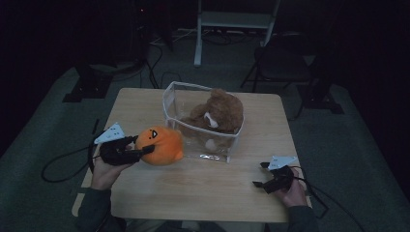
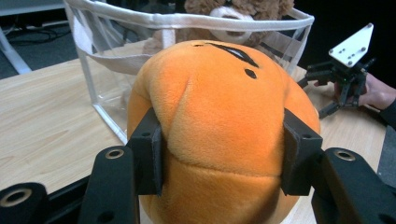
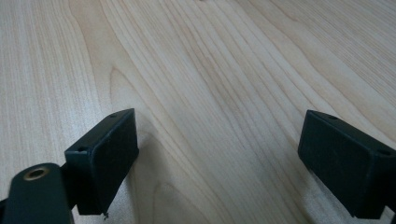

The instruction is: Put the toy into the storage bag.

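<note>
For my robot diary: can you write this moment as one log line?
left gripper: shut on orange plush | right gripper: open, over table | brown teddy: in clear bin

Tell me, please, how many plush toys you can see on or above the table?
2. An orange plush is clamped in the left gripper beside the clear bin; a brown teddy bear sits inside that bin. More could be hidden under the bear.
</note>
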`<action>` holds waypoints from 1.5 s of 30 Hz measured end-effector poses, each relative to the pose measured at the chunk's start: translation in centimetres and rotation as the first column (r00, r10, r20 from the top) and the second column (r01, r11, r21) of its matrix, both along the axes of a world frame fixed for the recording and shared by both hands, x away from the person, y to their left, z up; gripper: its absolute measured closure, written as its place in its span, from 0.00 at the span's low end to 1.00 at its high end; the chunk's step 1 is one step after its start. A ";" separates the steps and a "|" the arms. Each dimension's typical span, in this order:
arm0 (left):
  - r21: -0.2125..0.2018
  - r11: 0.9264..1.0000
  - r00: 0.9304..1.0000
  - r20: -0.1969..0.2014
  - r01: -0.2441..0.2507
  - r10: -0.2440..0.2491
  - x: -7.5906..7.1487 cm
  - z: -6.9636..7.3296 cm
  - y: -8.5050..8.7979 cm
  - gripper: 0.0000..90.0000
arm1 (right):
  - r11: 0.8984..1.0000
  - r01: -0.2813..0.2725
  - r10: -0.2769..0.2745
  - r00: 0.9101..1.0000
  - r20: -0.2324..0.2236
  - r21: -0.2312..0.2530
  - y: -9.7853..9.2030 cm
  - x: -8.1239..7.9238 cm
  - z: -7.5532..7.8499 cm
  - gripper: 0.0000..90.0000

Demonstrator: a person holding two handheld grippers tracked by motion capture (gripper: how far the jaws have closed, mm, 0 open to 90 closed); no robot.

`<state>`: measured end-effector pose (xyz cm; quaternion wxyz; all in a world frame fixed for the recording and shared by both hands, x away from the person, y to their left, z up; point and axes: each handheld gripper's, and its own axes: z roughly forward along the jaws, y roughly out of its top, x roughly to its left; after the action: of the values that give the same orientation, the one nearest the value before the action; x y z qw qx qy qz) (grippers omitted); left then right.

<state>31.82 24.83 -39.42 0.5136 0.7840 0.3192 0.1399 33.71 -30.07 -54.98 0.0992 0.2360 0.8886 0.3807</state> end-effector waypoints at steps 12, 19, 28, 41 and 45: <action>-0.020 0.998 0.998 0.022 -0.055 0.056 -0.4 0.7 1.9 0.50 | 1.000 -0.001 0.001 1.000 0.001 -0.001 0.0 0.0 0.0 0.13; -0.034 0.997 0.997 0.029 -0.070 0.071 -0.6 1.0 2.5 0.50 | 1.000 0.000 0.000 1.000 0.001 -0.001 0.0 0.0 0.0 0.13; -0.055 0.994 0.994 0.047 -0.099 0.102 -0.9 1.6 3.5 0.50 | 1.000 0.002 -0.002 1.000 0.000 0.000 0.0 0.0 0.0 0.13; -0.081 0.983 0.985 0.042 -0.165 0.169 0.2 1.6 4.6 0.50 | 1.000 0.007 -0.007 1.000 0.000 0.000 0.0 0.0 0.0 0.13; -0.084 0.982 0.984 0.041 -0.171 0.174 0.6 1.5 4.6 0.50 | 1.000 0.007 -0.007 1.000 0.000 0.000 0.0 0.0 0.0 0.13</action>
<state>32.43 29.40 -37.92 0.5380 0.7287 0.3789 0.1898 33.74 -30.09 -54.98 0.1005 0.2393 0.8877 0.3803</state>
